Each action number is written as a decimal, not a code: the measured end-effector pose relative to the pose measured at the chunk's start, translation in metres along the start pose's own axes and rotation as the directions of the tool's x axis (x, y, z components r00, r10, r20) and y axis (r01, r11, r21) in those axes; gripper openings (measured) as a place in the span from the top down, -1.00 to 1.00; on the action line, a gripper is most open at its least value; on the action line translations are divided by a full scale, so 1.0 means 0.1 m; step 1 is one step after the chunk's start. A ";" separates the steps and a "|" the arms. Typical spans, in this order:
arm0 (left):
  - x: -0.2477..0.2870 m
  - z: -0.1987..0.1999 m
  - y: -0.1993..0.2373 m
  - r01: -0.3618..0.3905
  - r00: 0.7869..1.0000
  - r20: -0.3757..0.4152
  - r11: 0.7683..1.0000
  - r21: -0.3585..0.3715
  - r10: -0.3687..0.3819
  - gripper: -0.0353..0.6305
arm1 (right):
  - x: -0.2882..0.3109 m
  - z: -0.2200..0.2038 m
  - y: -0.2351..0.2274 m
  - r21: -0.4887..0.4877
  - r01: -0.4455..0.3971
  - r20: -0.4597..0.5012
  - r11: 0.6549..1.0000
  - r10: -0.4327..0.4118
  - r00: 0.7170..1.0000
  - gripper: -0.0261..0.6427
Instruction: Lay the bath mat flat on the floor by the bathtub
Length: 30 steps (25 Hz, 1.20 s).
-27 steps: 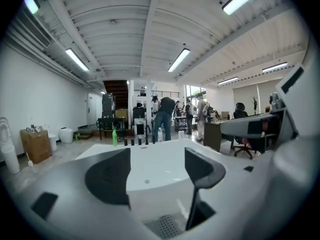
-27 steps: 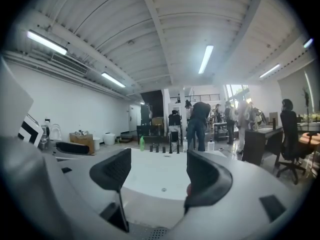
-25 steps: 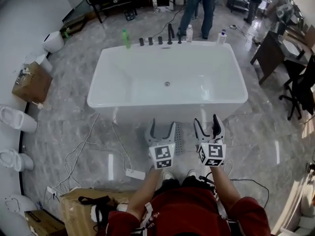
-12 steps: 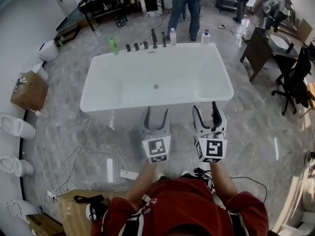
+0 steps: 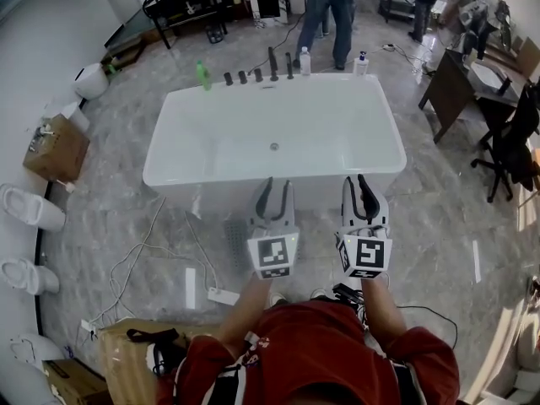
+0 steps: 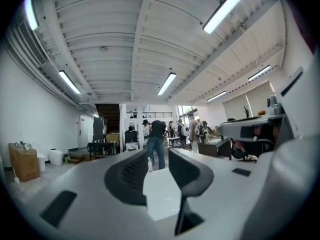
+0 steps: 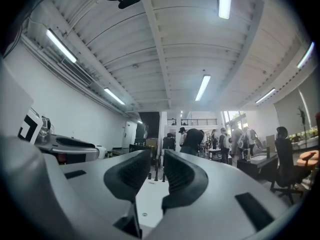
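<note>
Looks like some bathroom-fixture showroom hall: freestanding bathtub [image 5: 337, 142], toilets [image 5: 29, 207] lining the wall, cardboard box [image 5: 55, 148], strip lights [image 6: 167, 84] overhead.

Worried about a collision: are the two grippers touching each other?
Apart. Head view shows floor between left gripper and right gripper; both sets of jaws are closing on nothing.

No writing, label, brand or number is legible on anything in view.
</note>
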<state>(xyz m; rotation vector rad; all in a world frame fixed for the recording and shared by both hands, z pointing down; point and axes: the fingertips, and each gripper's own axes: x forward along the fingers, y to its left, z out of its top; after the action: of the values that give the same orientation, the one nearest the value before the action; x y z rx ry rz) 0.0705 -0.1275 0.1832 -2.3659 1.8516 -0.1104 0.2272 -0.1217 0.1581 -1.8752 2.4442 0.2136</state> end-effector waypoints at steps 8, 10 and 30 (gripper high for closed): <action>-0.03 -0.06 -0.05 0.036 0.999 -0.012 0.999 -0.028 -0.036 0.80 | 0.02 -0.09 0.11 0.015 -0.012 -0.038 1.000 0.013 0.999 0.86; -0.04 -0.06 -0.03 0.040 0.999 -0.008 0.999 -0.033 -0.040 0.84 | 0.03 -0.10 0.16 0.009 -0.016 -0.041 1.000 0.017 0.999 0.89; -0.08 -0.04 -0.01 0.059 0.998 -0.008 0.998 -0.032 -0.060 0.85 | 0.00 -0.14 0.20 0.002 -0.002 -0.074 1.000 0.002 0.997 0.89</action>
<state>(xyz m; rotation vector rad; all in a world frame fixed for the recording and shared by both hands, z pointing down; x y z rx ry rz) 0.0686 -0.1196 0.1875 -2.4464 1.8006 -0.0993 0.2088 -0.1186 0.1730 -1.9136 2.4922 0.1438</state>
